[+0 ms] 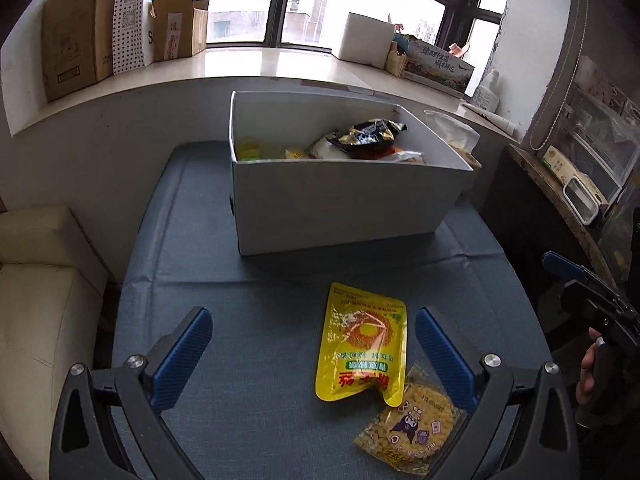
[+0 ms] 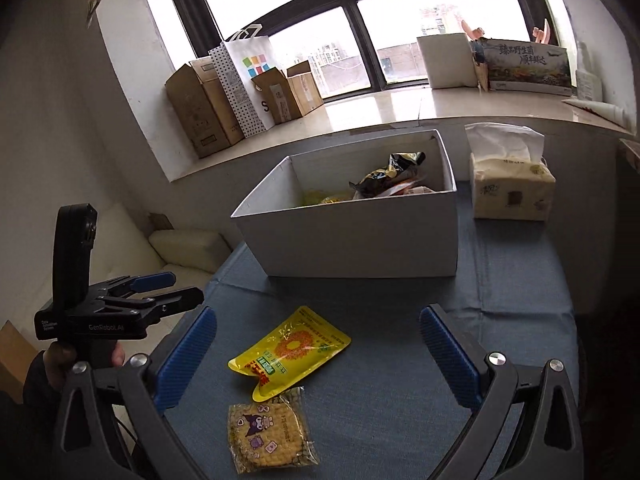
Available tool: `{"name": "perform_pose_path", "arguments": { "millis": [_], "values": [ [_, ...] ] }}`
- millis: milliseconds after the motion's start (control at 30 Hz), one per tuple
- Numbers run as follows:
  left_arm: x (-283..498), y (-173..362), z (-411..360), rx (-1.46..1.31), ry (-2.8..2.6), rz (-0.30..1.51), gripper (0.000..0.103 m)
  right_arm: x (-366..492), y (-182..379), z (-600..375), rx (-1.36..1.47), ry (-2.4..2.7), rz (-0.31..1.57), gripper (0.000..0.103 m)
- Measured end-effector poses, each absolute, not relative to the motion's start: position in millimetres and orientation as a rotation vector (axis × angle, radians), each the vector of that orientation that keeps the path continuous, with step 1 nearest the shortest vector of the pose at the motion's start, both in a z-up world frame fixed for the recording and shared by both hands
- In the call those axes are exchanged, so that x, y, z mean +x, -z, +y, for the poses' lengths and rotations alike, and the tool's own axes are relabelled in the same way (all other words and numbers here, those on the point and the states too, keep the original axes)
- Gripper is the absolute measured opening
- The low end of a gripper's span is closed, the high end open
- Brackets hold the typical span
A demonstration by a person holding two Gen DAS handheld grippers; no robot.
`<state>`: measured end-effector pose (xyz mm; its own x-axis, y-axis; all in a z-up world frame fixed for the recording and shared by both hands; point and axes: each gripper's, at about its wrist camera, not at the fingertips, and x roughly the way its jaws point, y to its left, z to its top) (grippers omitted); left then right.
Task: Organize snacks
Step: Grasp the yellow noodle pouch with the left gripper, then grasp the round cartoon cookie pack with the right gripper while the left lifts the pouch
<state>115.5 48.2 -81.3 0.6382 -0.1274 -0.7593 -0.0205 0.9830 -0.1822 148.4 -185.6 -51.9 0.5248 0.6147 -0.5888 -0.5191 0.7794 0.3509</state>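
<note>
A yellow snack pouch (image 1: 362, 340) (image 2: 290, 350) lies flat on the blue tablecloth. A clear packet of yellow crackers with a purple cartoon (image 1: 412, 426) (image 2: 268, 434) lies just in front of it, touching its corner. A white box (image 1: 344, 200) (image 2: 360, 236) stands behind them and holds several snack bags, a black and yellow one on top. My left gripper (image 1: 314, 346) is open and empty, above the table before the pouch. My right gripper (image 2: 316, 354) is open and empty, with both packets between its fingers' line of sight.
A tissue pack (image 2: 510, 188) stands right of the box. Cardboard boxes (image 1: 76, 36) and a dotted paper bag (image 2: 244, 84) line the windowsill. A cream sofa (image 1: 40, 300) is left of the table. A cluttered shelf (image 1: 580, 176) is to the right.
</note>
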Motion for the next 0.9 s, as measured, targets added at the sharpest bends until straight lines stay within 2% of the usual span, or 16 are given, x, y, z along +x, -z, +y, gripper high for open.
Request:
{"name": "perform_pose_path", "arguments": {
  "millis": [333, 533, 700, 733, 767, 800, 900],
  "values": [
    [150.9, 148.8, -25.5, 0.006, 0.118, 1.074, 0.103, 118.5, 71.3, -217.5, 0.199, -0.617, 0.786, 0.103],
    [174.5, 177.6, -35.4, 0.04, 0.125, 1.167, 0.103, 114.5, 76.3, -226.4, 0.217, -0.603, 0.79, 0.103],
    [171.6, 182.7, -30.7, 0.06, 0.114, 1.115, 0.102, 114.1, 83.6, -225.4, 0.24, -0.61, 0.805, 0.103],
    [170.1, 182.3, -30.2, 0.06, 0.12, 1.113, 0.097, 114.8, 85.8, -224.2, 0.239, -0.612, 0.812, 0.103],
    [167.1, 179.5, -29.9, 0.064, 0.131, 1.102, 0.079, 115.3, 87.6, -222.9, 0.24, -0.612, 0.818, 0.103],
    [163.8, 175.1, -27.8, 0.05, 0.15, 1.096, 0.07, 115.8, 89.1, -221.8, 0.24, -0.612, 0.823, 0.103],
    [158.1, 171.5, -14.0, -0.018, 0.167, 1.09, 0.059, 116.3, 91.7, -219.3, 0.235, -0.613, 0.828, 0.103]
  ]
}}
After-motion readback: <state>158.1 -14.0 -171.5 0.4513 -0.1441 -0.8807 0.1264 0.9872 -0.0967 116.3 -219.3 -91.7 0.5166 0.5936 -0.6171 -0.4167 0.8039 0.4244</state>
